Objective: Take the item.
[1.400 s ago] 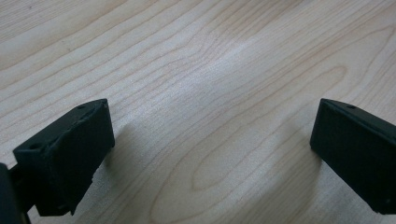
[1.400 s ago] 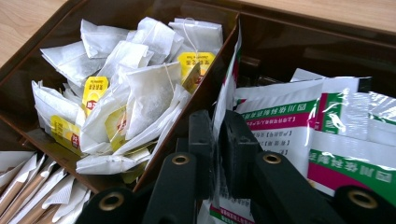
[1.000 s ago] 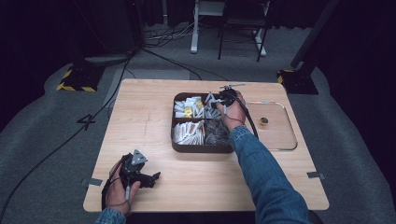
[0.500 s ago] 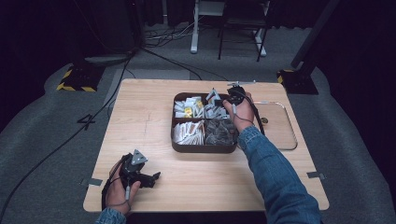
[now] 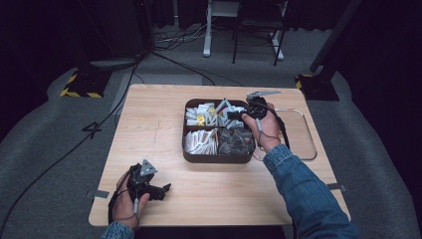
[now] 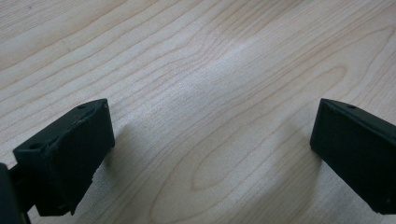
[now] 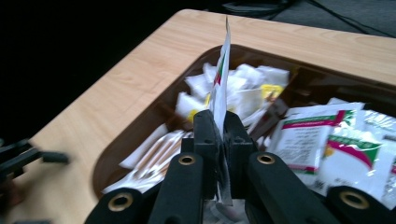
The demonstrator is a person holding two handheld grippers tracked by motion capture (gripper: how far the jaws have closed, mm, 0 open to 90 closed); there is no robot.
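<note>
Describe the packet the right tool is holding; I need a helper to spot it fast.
On the wooden table sits a dark brown four-compartment tray of packets. Above its far right part, the right tool pinches one white packet with green and red print. Unlike the packets lying in the tray, it stands on edge, lifted between the shut jaws.

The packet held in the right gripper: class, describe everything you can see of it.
The packet is a thin, flat white sachet with red and green print, seemingly paper or foil. The right gripper pinches its lower edge between shut jaws, so it stands upright and edge-on in the right gripper view. It is lifted above the brown compartment tray, over similar sachets. In the high view it is held over the tray's far right section.
</note>
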